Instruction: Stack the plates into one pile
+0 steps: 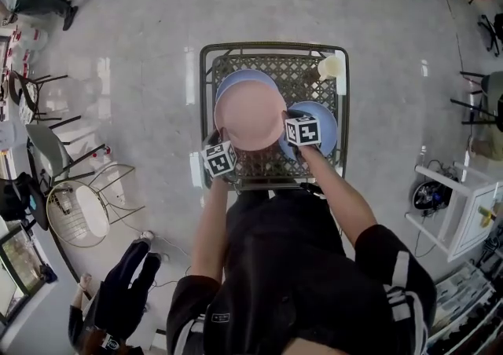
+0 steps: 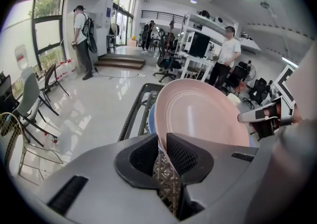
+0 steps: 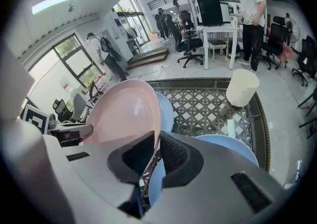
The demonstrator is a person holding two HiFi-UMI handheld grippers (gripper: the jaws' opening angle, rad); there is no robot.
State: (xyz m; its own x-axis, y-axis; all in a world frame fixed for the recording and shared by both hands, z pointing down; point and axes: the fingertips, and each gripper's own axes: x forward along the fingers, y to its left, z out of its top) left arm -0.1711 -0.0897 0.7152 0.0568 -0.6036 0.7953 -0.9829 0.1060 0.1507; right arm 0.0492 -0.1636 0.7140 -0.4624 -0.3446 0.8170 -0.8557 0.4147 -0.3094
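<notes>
Grey left gripper (image 2: 162, 152) pinches the lower-left rim of the pink plate (image 1: 250, 114), which sits mid-frame, tilted above the lattice table (image 1: 295, 71) and covering most of a blue plate (image 1: 233, 79) behind it. At the pink plate's lower-right rim the right gripper (image 3: 157, 149) pinches it too, just over a second blue plate (image 1: 328, 122) at right centre.
</notes>
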